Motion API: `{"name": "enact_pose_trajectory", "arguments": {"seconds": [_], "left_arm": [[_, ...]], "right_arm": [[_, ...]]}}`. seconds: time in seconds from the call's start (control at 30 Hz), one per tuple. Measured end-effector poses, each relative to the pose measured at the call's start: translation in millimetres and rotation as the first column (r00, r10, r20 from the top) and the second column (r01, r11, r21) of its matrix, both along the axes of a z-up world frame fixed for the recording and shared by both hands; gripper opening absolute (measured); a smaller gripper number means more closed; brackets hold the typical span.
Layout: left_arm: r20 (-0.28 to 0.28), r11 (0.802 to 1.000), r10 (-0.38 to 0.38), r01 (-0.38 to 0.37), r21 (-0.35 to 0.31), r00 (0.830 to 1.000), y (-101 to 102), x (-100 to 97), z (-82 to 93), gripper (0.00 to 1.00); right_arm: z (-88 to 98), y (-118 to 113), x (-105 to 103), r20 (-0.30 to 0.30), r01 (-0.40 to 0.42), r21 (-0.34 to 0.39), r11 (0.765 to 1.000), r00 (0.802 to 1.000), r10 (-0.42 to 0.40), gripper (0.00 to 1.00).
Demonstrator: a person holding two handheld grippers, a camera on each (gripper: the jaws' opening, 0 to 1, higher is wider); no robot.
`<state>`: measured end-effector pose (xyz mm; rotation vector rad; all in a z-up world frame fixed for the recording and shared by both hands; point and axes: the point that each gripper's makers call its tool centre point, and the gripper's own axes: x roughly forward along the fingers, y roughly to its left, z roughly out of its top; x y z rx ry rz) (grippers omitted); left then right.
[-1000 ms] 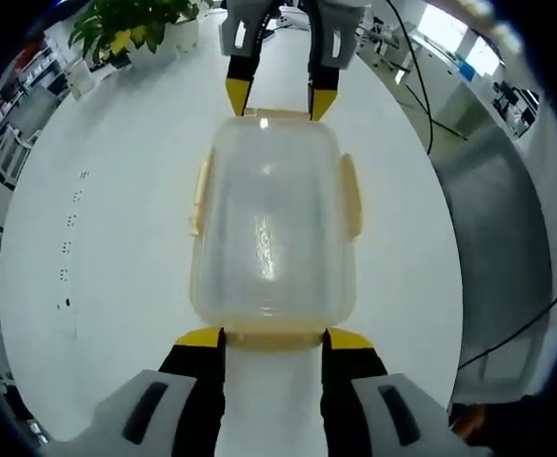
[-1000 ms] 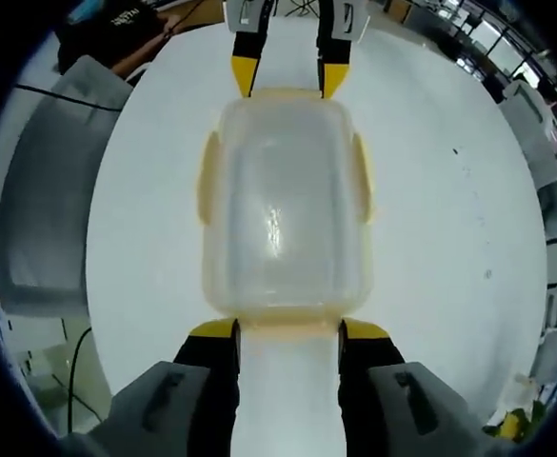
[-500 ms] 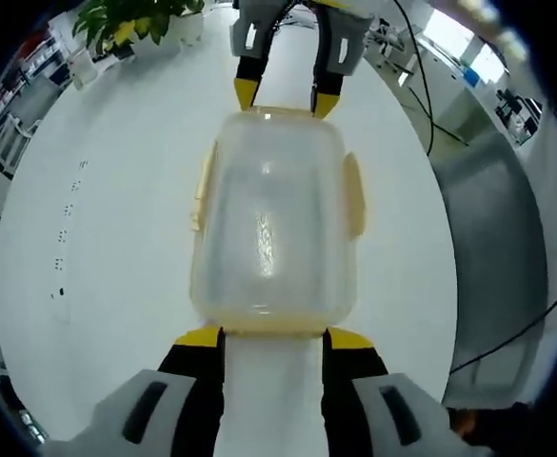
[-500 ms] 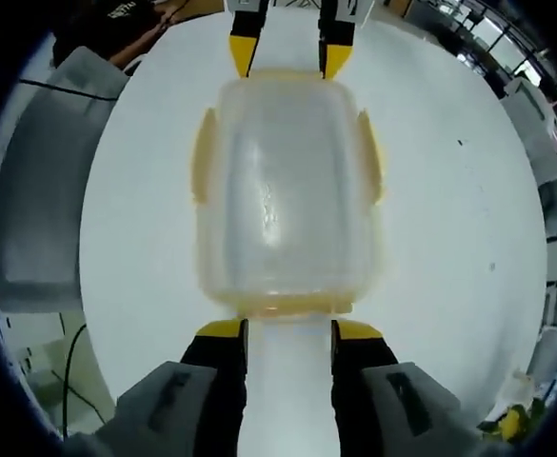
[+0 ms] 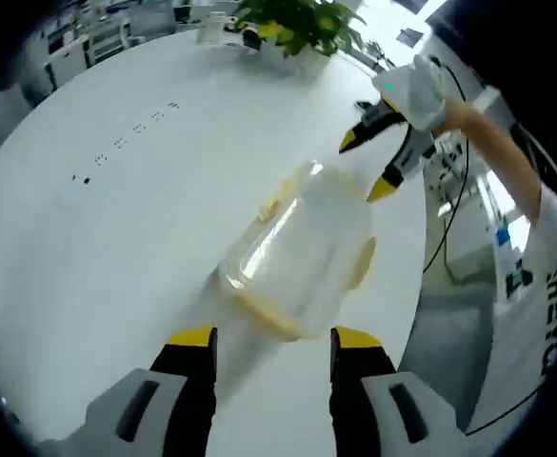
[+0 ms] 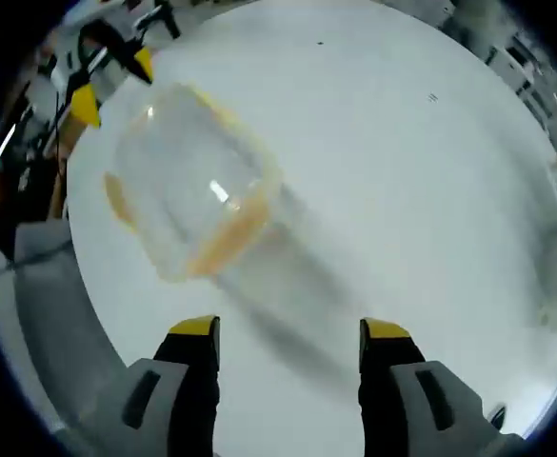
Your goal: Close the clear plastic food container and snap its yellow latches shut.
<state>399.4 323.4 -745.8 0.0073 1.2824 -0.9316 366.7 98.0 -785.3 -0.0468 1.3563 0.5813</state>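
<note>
Both grippers, left point(image 5: 267, 338) and right point(image 6: 290, 331), hang spread and empty; the clear container point(image 5: 302, 248) sits lidded on the white table point(image 5: 97, 238). Best now: square up, press each remaining latch flat.

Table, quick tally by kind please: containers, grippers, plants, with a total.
Clear plastic food containers: 1
Grippers: 2, the left gripper and the right gripper, both open and off the container
Potted plants: 1, at the table's far edge
Total: 4
</note>
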Motion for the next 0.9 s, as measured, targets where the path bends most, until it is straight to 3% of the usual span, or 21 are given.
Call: {"name": "enact_pose_trajectory", "arguments": {"seconds": [0.03,0.07,0.1,0.13,0.17,0.2,0.23,0.33,0.37,0.4,0.53,0.6,0.63,0.67,0.7,0.8,0.9], "left_arm": [[-0.047,0.993,0.114,-0.112,0.036,0.992,8,4.3,-4.2,0.42],[-0.088,0.966,0.255,-0.249,0.073,0.963,15,10.3,-8.2,0.35],[-0.132,0.941,0.338,-0.334,0.058,0.932,15,12.4,-8.4,0.29],[-0.179,0.93,0.354,-0.365,-0.037,0.918,5,12.5,-3.2,0.26],[-0.216,0.917,0.365,-0.389,-0.084,0.906,0,10.7,0.1,0.27],[-0.278,0.888,0.407,-0.448,-0.104,0.87,-5,9.4,1.2,0.29],[-0.302,0.872,0.433,-0.479,-0.097,0.849,-8,3.5,-0.2,0.3],[-0.278,0.887,0.424,-0.458,-0.065,0.862,-10,-2.7,-8.9,0.29],[-0.229,0.897,0.419,-0.44,-0.045,0.878,-11,-7.7,-13.2,0.3],[-0.207,0.898,0.428,-0.44,-0.017,0.88,-12,-13.3,-16.7,0.3],[-0.234,0.901,0.421,-0.433,-0.002,0.876,-26,-35.0,-19.2,0.29],[-0.24,0.903,0.419,-0.43,0.006,0.876,-25,-34.5,-20.5,0.28],[-0.247,0.907,0.412,-0.422,0.016,0.877,-17,-24.0,-22.2,0.27],[-0.248,0.913,0.399,-0.406,0.024,0.883,-17,-26.1,-24.6,0.26],[-0.243,0.916,0.394,-0.401,0.023,0.886,-13,-19.1,-26.1,0.25],[-0.217,0.925,0.378,-0.379,0.04,0.9,-7,-13.7,-31.3,0.26],[-0.21,0.925,0.378,-0.376,0.048,0.902,-7,-16.4,-32.7,0.22]], "right_arm": [[6.7,4,5,0.007,0.044,0.058,0.997,0.999,-0.045,0.49],[13.7,7,10,0.015,0.092,0.108,0.99,0.995,-0.095,0.45],[21.6,12,18,0.021,0.162,0.171,0.972,0.986,-0.168,0.44],[26.8,16,19,0.022,0.195,0.21,0.958,0.979,-0.205,0.43],[30.4,20,21,0.014,0.224,0.242,0.944,0.972,-0.234,0.44],[32.8,26,19,-0.004,0.248,0.266,0.932,0.967,-0.256,0.45],[32.7,31,17,-0.01,0.252,0.274,0.928,0.966,-0.259,0.46],[25.4,42,19,-0.023,0.223,0.249,0.942,0.974,-0.225,0.45],[23.2,45,18,-0.021,0.209,0.235,0.949,0.977,-0.21,0.44],[19.0,46,21,-0.018,0.194,0.212,0.958,0.981,-0.194,0.43],[11.0,58,19,-0.019,0.161,0.179,0.971,0.987,-0.16,0.41],[8.5,66,19,-0.026,0.15,0.183,0.972,0.989,-0.148,0.38],[7.3,68,20,-0.028,0.15,0.182,0.972,0.989,-0.147,0.34],[5.2,69,20,-0.029,0.145,0.179,0.973,0.989,-0.142,0.29],[0.5,66,20,-0.032,0.143,0.14,0.98,0.99,-0.14,0.28],[1.9,72,21,-0.045,0.151,0.175,0.973,0.988,-0.145,0.29],[2.0,72,20,-0.051,0.146,0.176,0.974,0.989,-0.139,0.29]]}}
